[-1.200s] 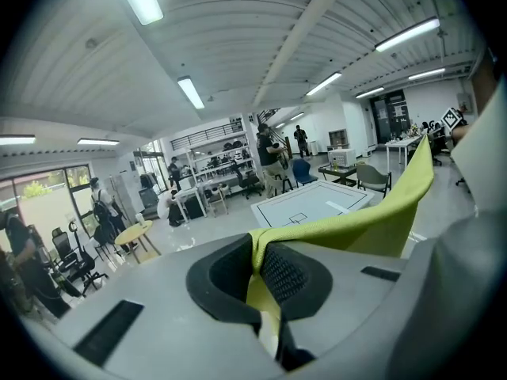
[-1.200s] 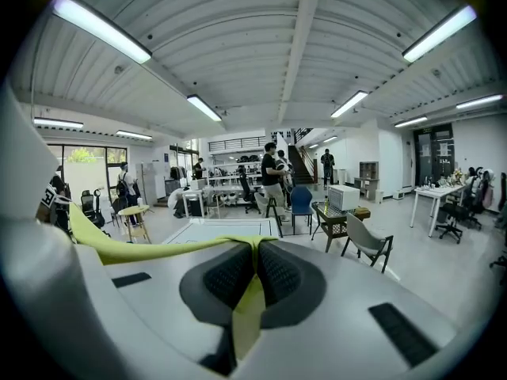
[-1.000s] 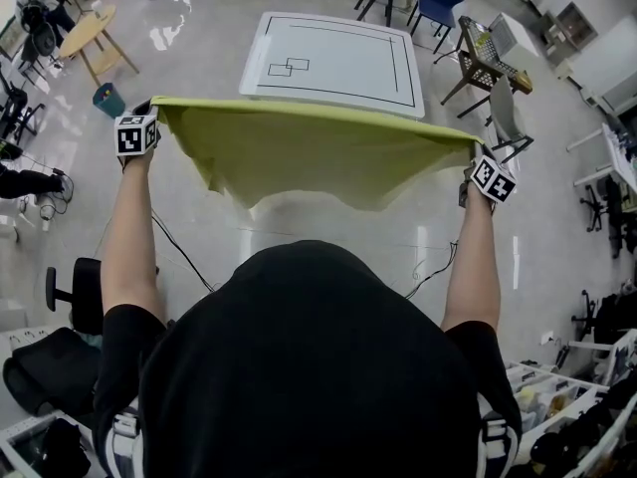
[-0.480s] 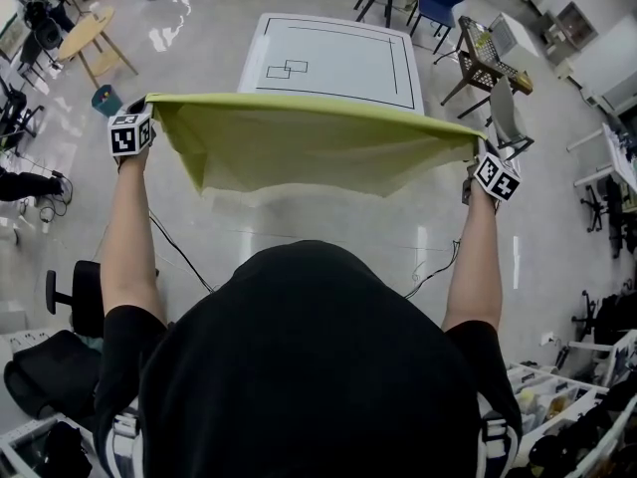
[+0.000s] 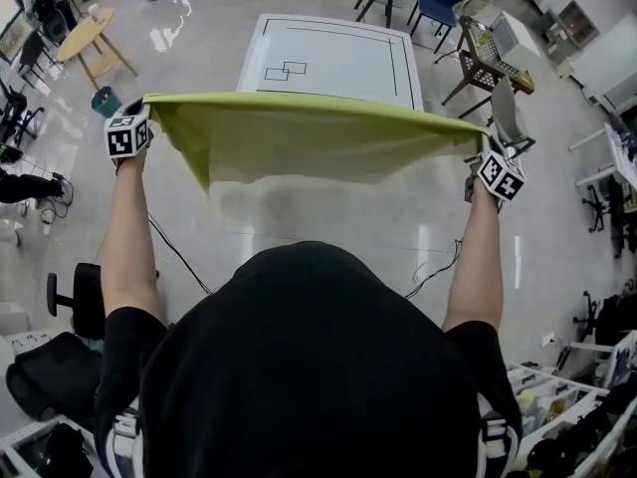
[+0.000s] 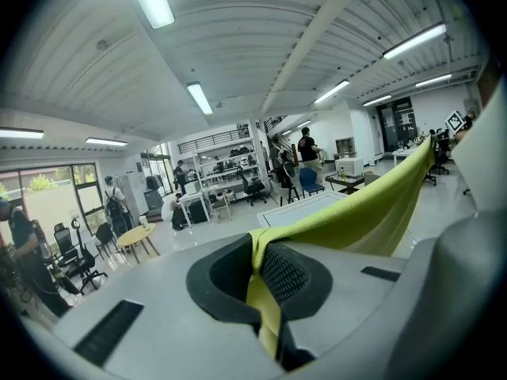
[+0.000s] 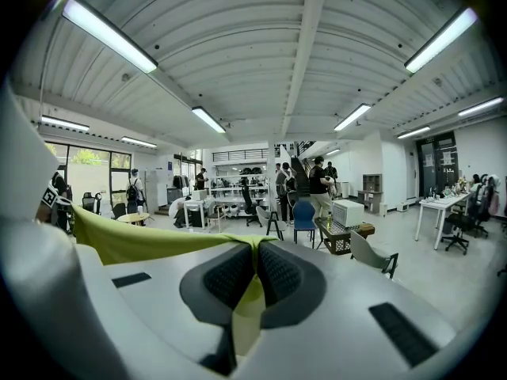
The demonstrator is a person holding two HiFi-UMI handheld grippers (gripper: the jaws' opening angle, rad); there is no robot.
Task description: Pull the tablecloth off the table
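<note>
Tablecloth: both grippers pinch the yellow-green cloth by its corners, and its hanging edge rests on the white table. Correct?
Not quite. The tablecloth hangs in the air, clear of the white table, as the head view shows. The left gripper and right gripper do pinch its corners.

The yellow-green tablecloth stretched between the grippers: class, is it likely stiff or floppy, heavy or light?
Probably floppy: the tablecloth sags and drapes below its taut top edge. Likely light: pinched corners alone, in the left gripper and right gripper, carry it.
</note>
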